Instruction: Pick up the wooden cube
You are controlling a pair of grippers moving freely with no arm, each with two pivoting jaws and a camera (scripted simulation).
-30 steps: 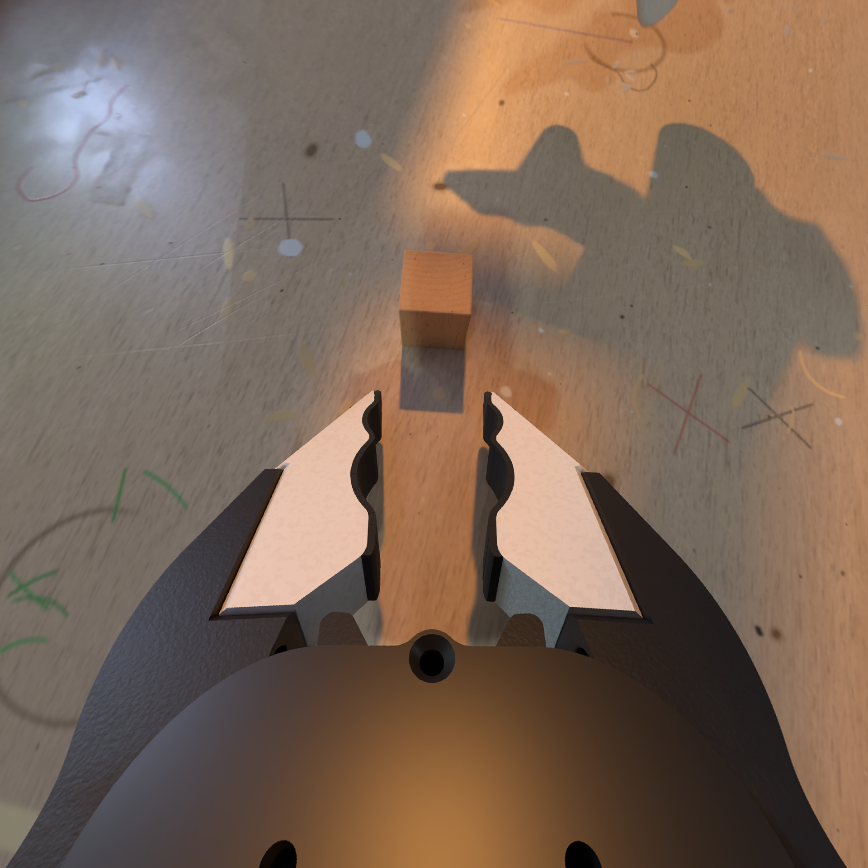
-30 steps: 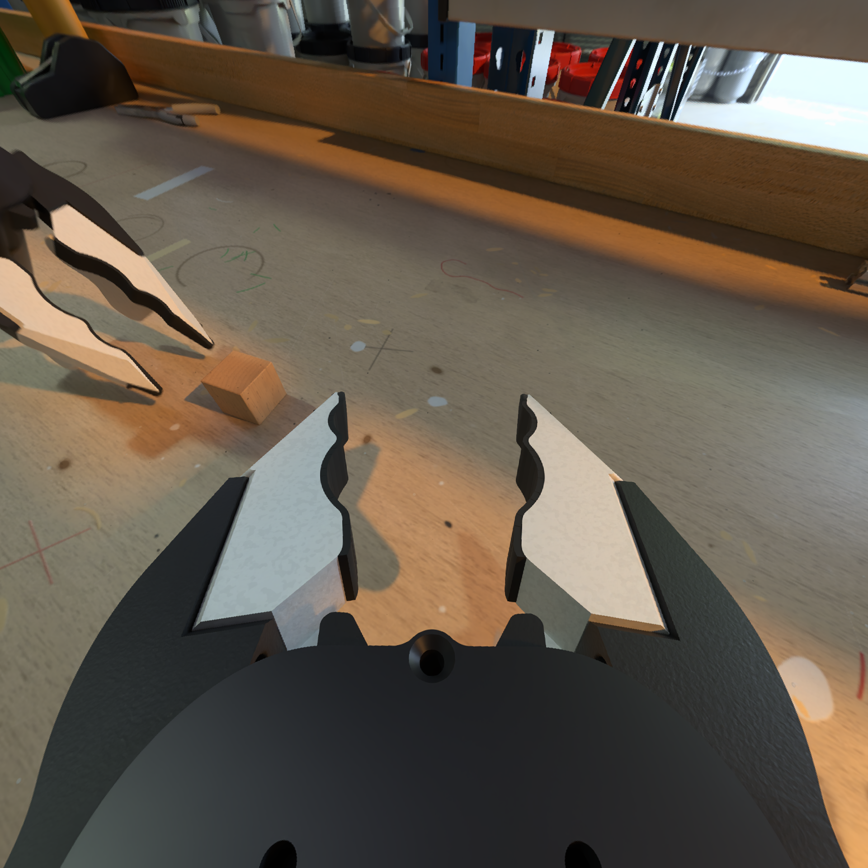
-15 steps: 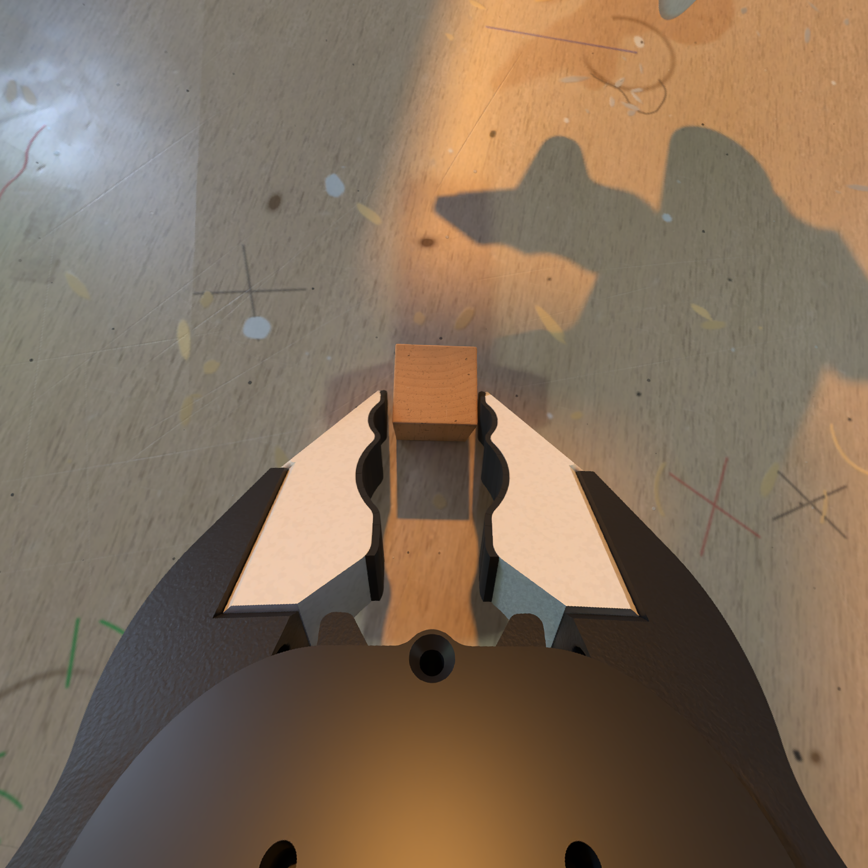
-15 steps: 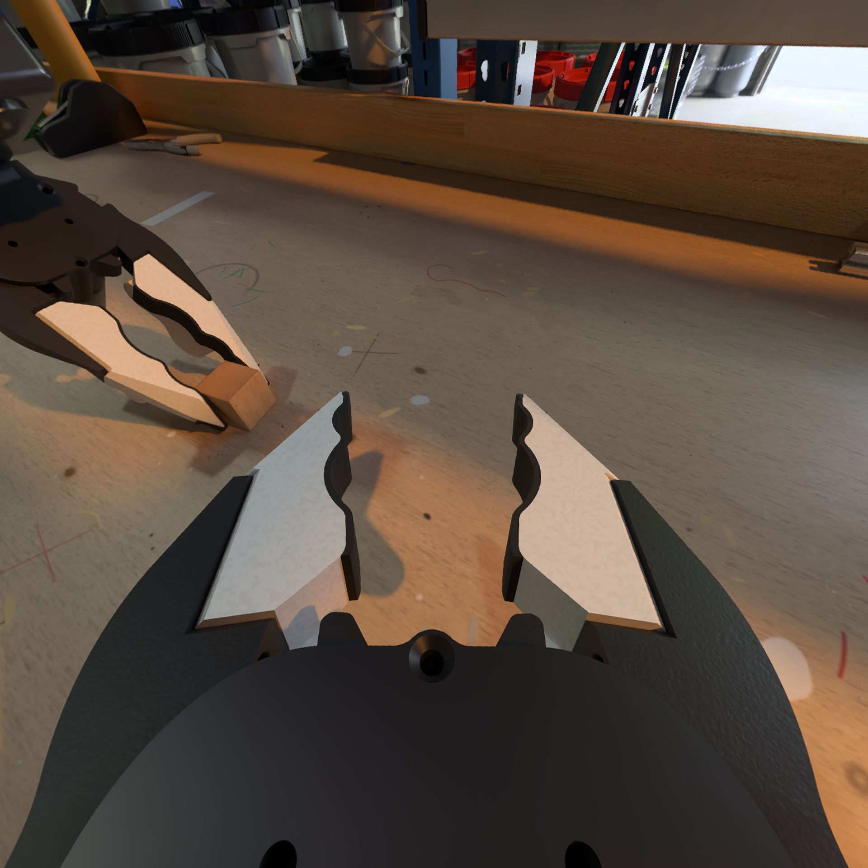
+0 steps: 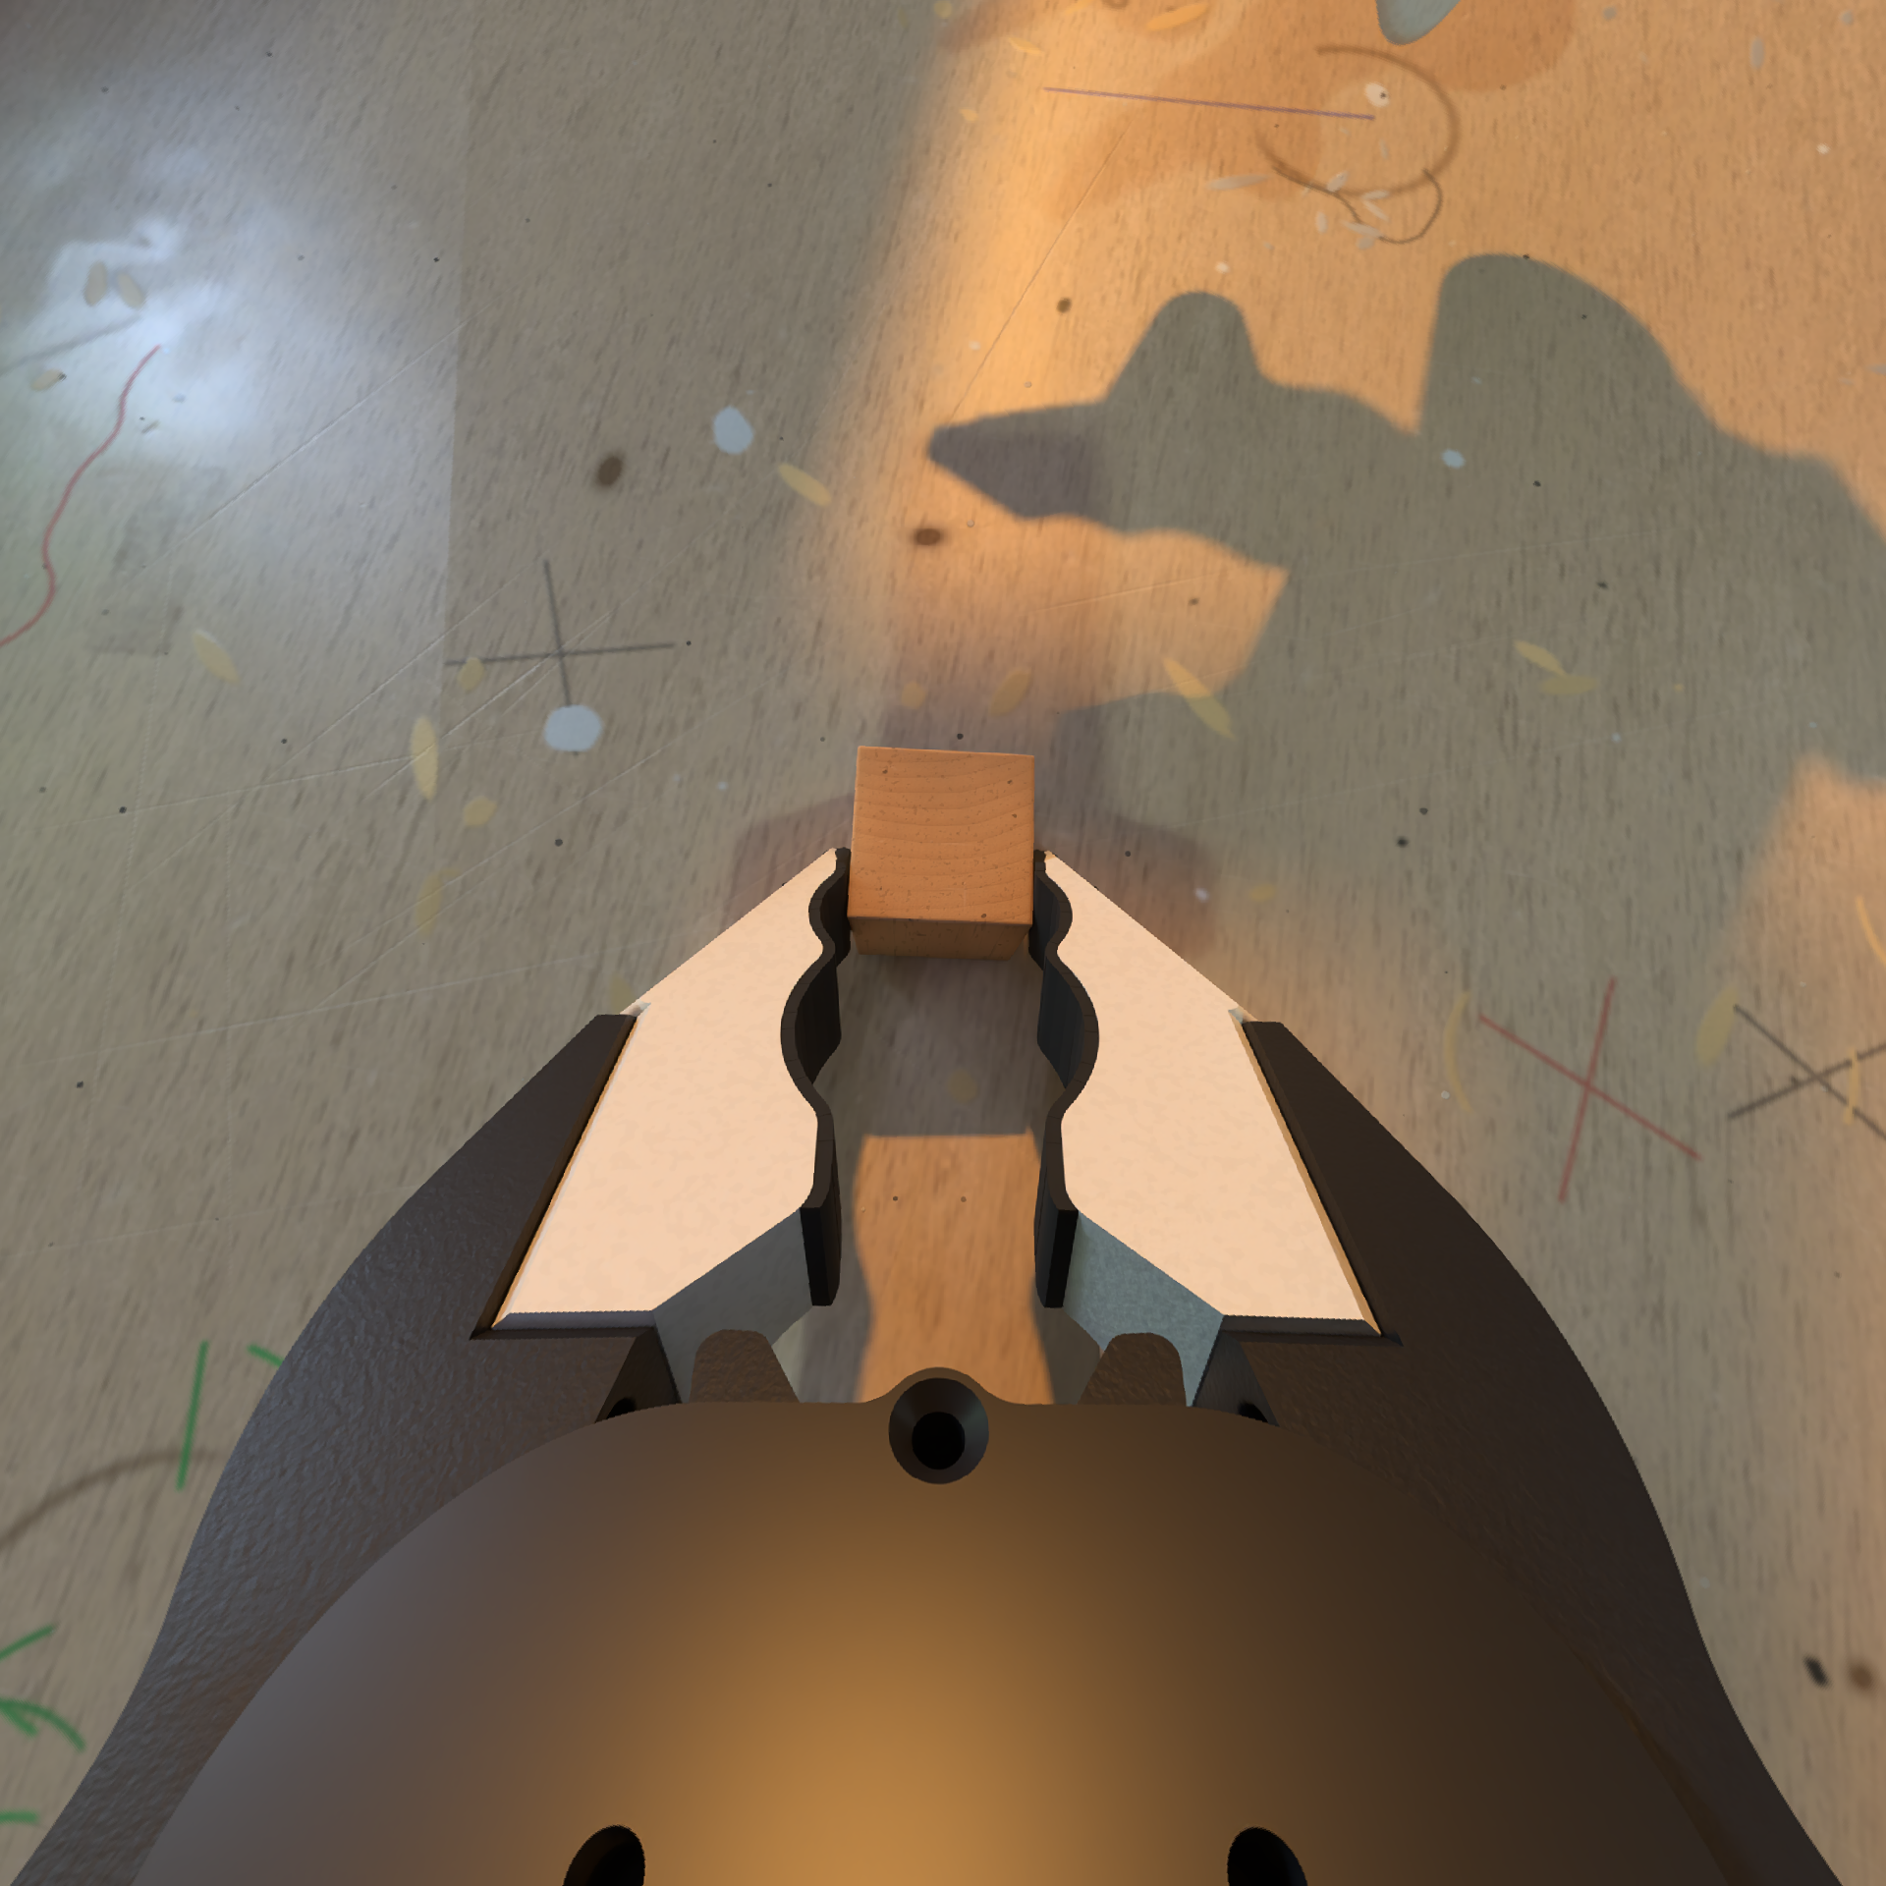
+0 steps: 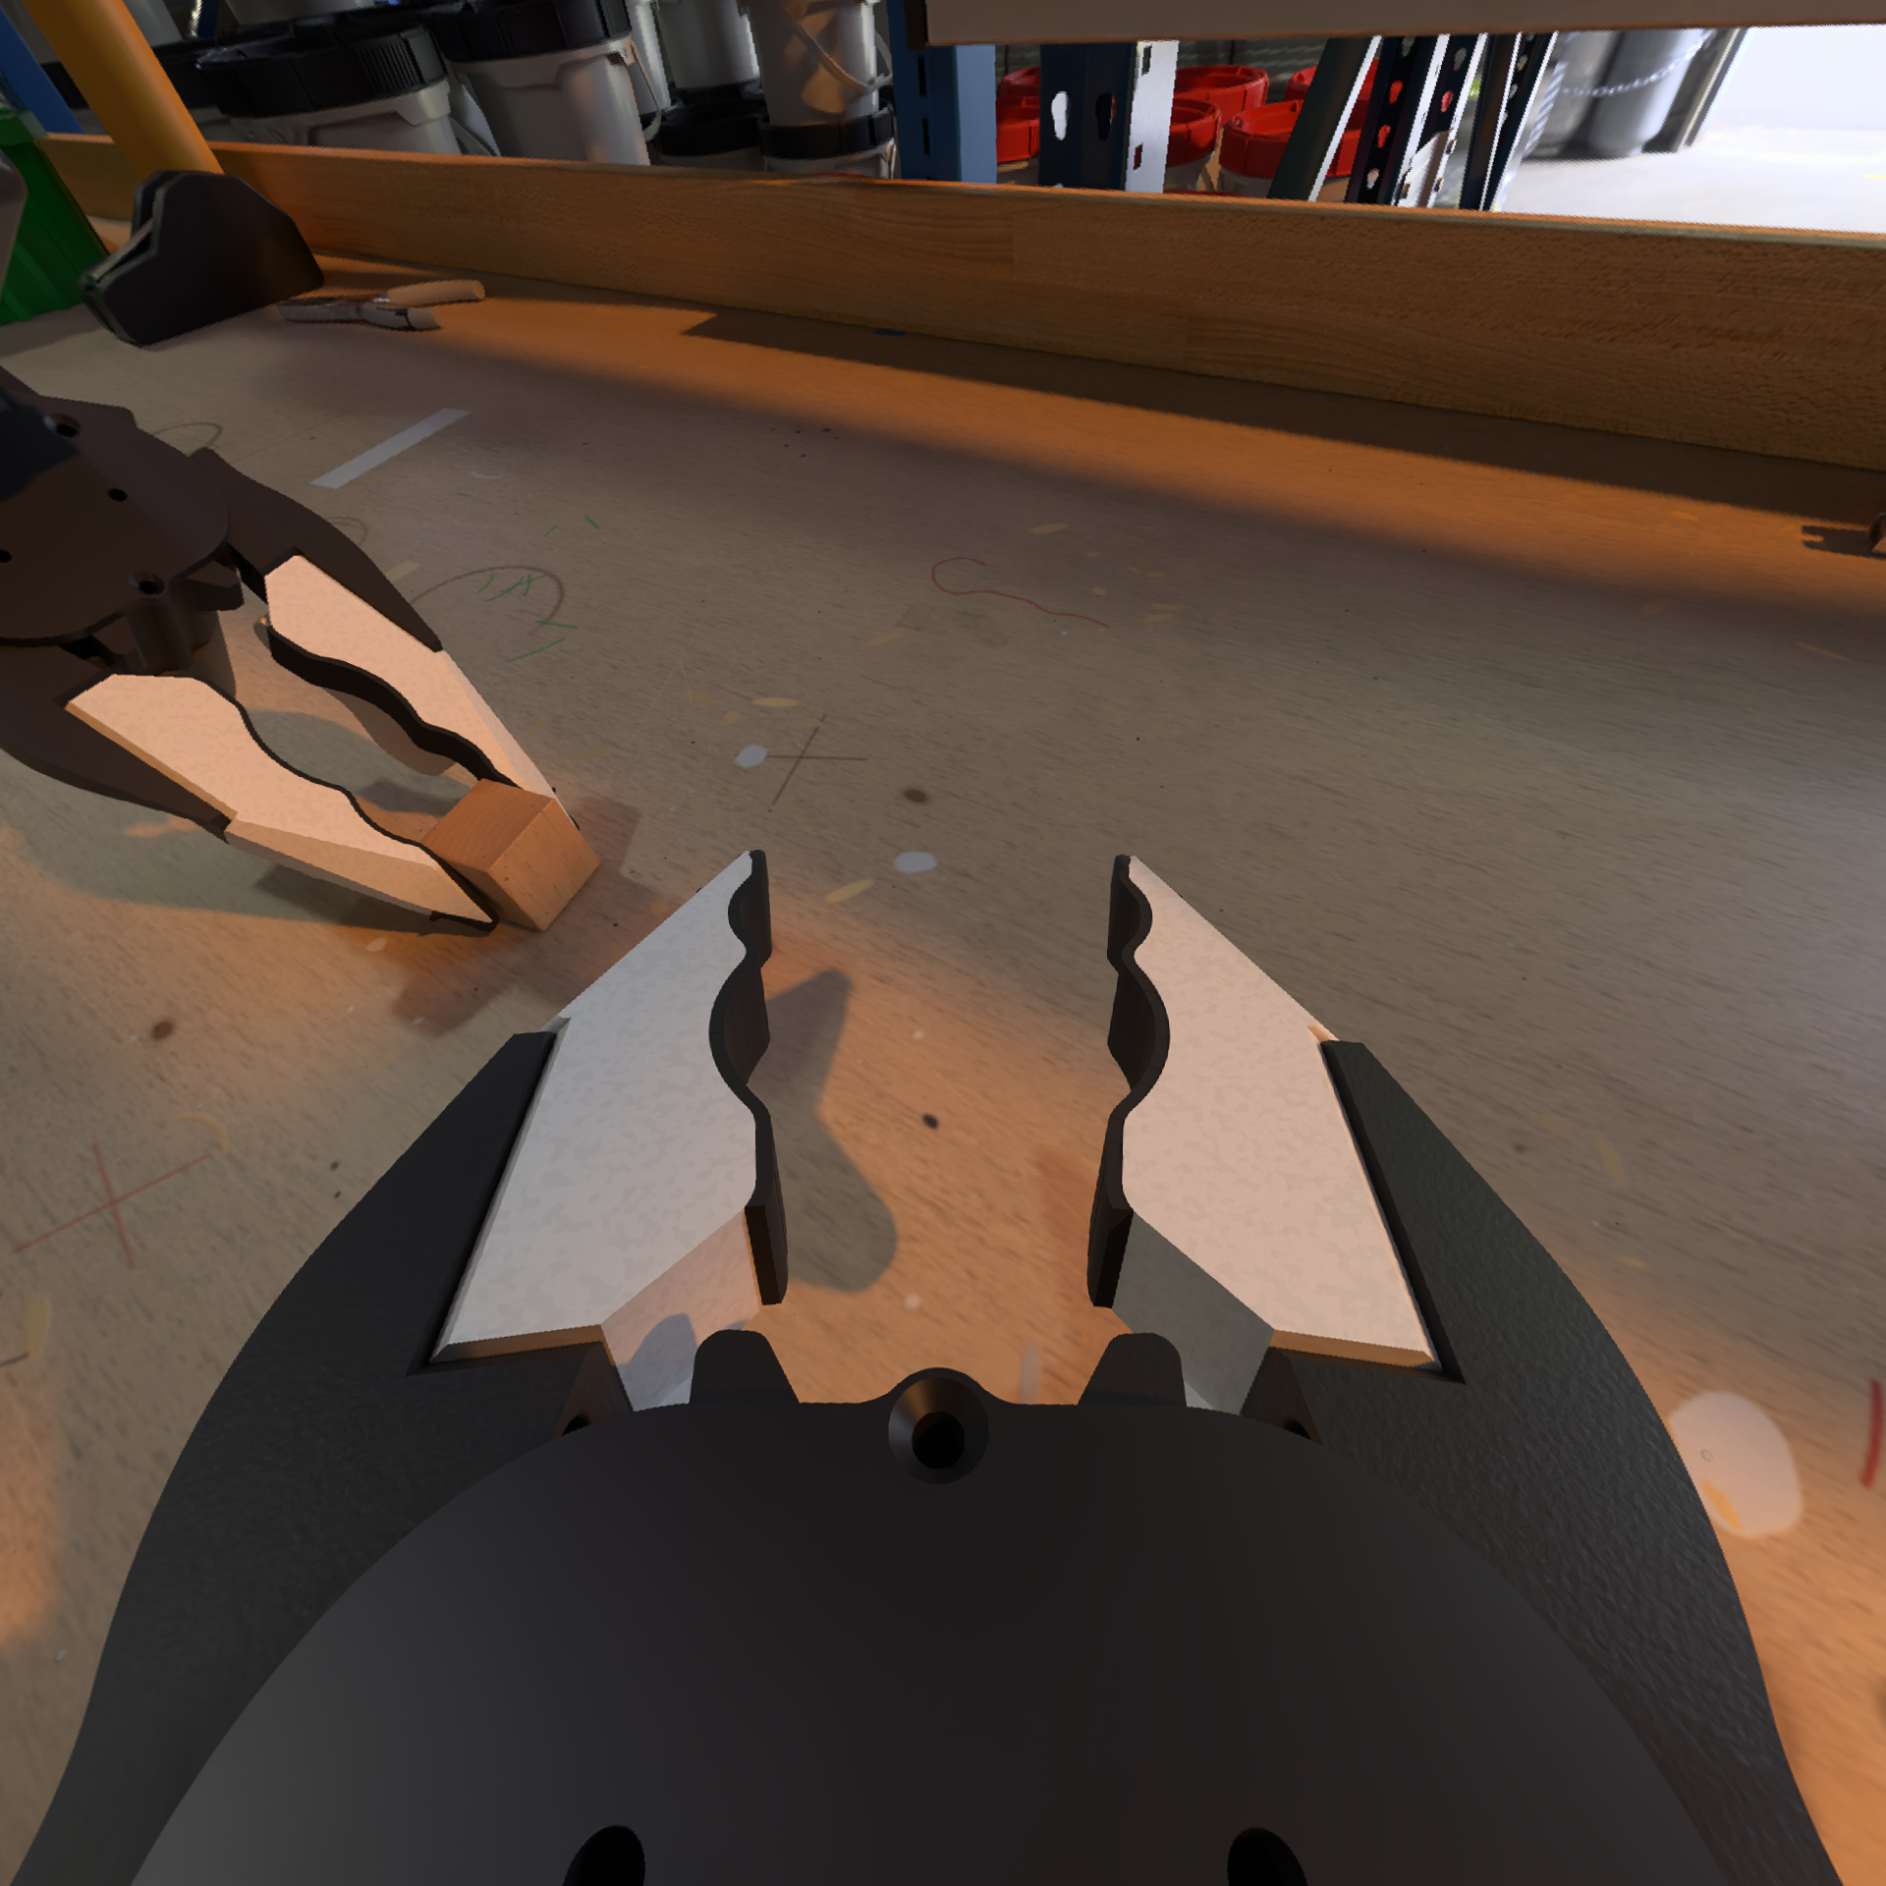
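- My left gripper (image 5: 940, 867) has its two fingertips pressed against opposite sides of the wooden cube (image 5: 940, 849), clamped at the very tips
- From my right wrist camera, the wooden cube (image 6: 515, 855) sits low on the scuffed workbench (image 6: 1225, 816), off to my left; I cannot tell whether it touches the surface
- My right gripper (image 6: 937, 867) hovers above bare bench, fingers spread wide, holding nothing
- A wooden rail (image 6: 1123, 265) runs along the bench's far edge

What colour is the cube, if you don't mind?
Light orange-brown wood with faint grain; left wrist view shows it best.
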